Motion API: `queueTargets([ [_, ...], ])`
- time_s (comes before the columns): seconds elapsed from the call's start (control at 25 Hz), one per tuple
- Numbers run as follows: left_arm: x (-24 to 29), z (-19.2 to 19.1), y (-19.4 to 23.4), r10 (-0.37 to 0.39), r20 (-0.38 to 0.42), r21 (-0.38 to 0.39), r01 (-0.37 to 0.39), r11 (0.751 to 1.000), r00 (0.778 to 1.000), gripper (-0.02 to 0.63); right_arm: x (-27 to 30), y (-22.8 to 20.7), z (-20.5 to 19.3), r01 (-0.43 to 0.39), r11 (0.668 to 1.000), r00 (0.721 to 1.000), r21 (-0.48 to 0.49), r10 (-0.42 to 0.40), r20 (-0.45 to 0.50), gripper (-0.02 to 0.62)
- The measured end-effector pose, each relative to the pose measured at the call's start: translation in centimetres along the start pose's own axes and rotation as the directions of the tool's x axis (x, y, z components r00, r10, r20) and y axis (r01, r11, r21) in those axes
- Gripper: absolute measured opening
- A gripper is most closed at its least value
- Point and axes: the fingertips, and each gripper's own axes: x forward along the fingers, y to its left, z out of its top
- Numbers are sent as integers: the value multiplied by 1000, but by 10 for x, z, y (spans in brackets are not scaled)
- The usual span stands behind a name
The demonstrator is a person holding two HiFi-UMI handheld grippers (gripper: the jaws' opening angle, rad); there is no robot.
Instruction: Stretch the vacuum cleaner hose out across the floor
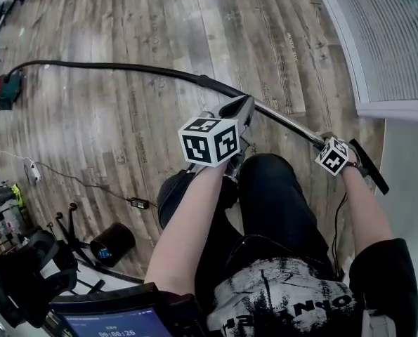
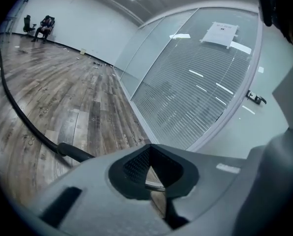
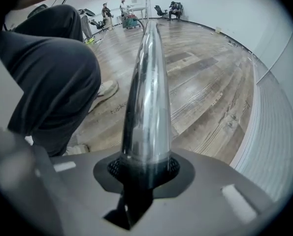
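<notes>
head: steep down | left gripper view: low, faces glass wall [image 2: 195, 82] | right: along tube [image 3: 148, 92] | shared: floor [image 1: 159, 62]

Long black hose [image 1: 110, 67] outstretched across floor [image 1: 159, 125]

1. Wood-plank floor [image 1: 124, 132], grey-brown and worn.
2. Glass partition [image 2: 195, 92] backed by white blinds, with a paper sheet [image 2: 220, 33] stuck high on it.
3. Black cylinder [image 1: 114, 243] lying on its side, near a power adapter [image 1: 138, 203] on a thin cable.
4. Seated person [image 2: 44, 27] by the far wall.
</notes>
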Motion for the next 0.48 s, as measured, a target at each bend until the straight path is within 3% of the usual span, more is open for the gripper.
queueTargets([
  [0.2, 37, -47, 4, 19, 17, 11, -19, 1000, 1000, 0, 81, -6, -37, -11, 1000, 997, -6, 11, 70, 89],
  [0.48, 49, -92, -4, 60, 0, 28, -60, 998, 998, 0, 146, 0, -62, -64, 998, 995, -24, 66, 80, 83],
])
